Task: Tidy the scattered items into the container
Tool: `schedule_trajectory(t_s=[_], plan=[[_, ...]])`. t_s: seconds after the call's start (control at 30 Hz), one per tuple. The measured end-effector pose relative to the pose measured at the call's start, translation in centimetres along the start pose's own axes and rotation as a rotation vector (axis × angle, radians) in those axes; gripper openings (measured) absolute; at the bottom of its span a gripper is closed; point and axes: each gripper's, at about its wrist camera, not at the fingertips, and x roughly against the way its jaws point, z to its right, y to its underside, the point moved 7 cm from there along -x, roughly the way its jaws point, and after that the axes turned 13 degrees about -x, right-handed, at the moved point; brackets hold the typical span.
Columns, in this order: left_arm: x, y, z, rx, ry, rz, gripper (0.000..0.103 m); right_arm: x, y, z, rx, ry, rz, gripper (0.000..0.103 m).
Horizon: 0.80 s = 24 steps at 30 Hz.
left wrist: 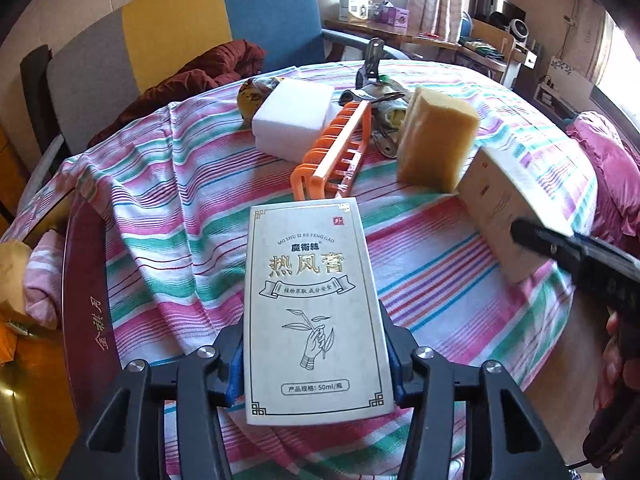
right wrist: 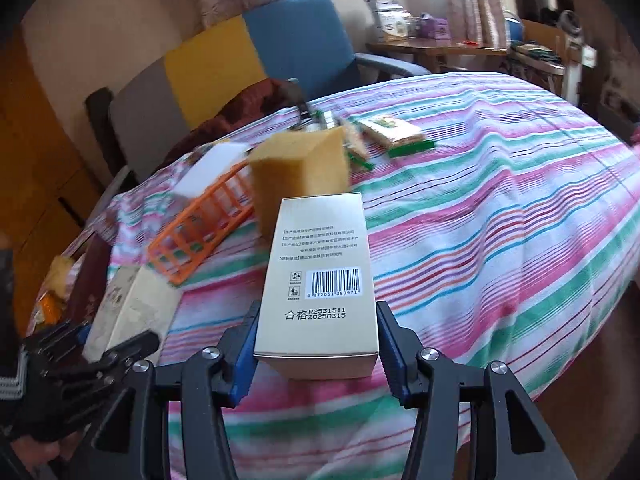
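My left gripper [left wrist: 316,344] is shut on a white ointment box [left wrist: 316,280] with gold Chinese lettering, held above the striped cloth. In the right wrist view, my right gripper [right wrist: 318,320] is shut on a beige barcode box [right wrist: 320,272], lifted off the table; the left wrist view shows that box [left wrist: 500,208] at the right. A dark red container [left wrist: 86,288] with gold script sits at the table's left edge. Ahead lie an orange plastic rack [left wrist: 340,148], a white foam block [left wrist: 296,116] and a yellow sponge [left wrist: 436,140].
The table carries a pink, green and white striped cloth [right wrist: 500,200]. A black clamp [left wrist: 370,68] and wrapped packets [right wrist: 394,130] lie farther back. A grey, yellow and blue sofa [left wrist: 172,32] with a maroon garment stands behind the table. A person's hand [left wrist: 616,344] shows at the right.
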Motion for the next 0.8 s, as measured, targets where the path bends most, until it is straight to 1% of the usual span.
schedule_trajectory(t_s=[0.1, 0.17, 0.2, 0.27, 0.33, 0.37, 0.47, 0.53, 0.6, 0.63, 0.7, 0.73, 0.8], plan=[[0.5, 0.4, 0.3, -0.009, 0.012, 0.004, 0.053, 0.4, 1.8, -1.6, 0.052, -0.057, -0.038, 0.054], [0.7, 0.7, 0.6, -0.006, 0.028, 0.006, 0.054, 0.6, 2.6, -2.2, 0.074, -0.068, -0.049, 0.055], [1.0, 0.8, 0.7, -0.003, 0.024, 0.011, 0.056, 0.7, 2.8, -2.4, 0.076, -0.073, -0.055, 0.056], [1.5, 1.0, 0.6, -0.003, 0.004, 0.015, 0.062, 0.7, 2.9, -2.4, 0.058, -0.082, -0.071, 0.060], [1.9, 0.9, 0.4, -0.003, -0.009, 0.023, 0.062, 0.9, 2.5, -2.3, 0.036, -0.095, -0.072, 0.068], [2.2, 0.9, 0.3, 0.000, -0.015, 0.029, 0.063, 1.0, 2.2, -2.4, 0.034, -0.094, -0.068, 0.069], [2.3, 0.5, -0.2, 0.016, -0.005, 0.032, 0.063, 1.2, 1.2, -2.8, 0.055, -0.076, -0.057, 0.069], [2.2, 0.4, -0.4, 0.027, 0.007, 0.028, 0.063, 0.8, 0.8, -3.2, 0.085, -0.040, -0.077, 0.068], [1.7, 0.3, -0.5, 0.033, 0.007, 0.005, 0.063, 0.2, 0.7, -3.2, 0.106, -0.001, -0.101, 0.068], [1.6, 0.2, -0.6, 0.032, 0.000, -0.006, 0.062, -0.2, 0.8, -3.3, 0.109, 0.007, -0.115, 0.065], [1.3, 0.1, -0.6, 0.018, -0.022, -0.022, 0.056, -0.7, 1.0, -3.3, 0.114, 0.018, -0.131, 0.060], [1.2, 0.1, -0.8, 0.019, -0.033, -0.031, 0.055, -0.9, 1.1, -3.4, 0.119, 0.023, -0.135, 0.057], [1.0, 0.1, -1.0, 0.044, -0.018, -0.041, 0.055, -1.1, 1.3, -3.5, 0.130, 0.028, -0.142, 0.054]])
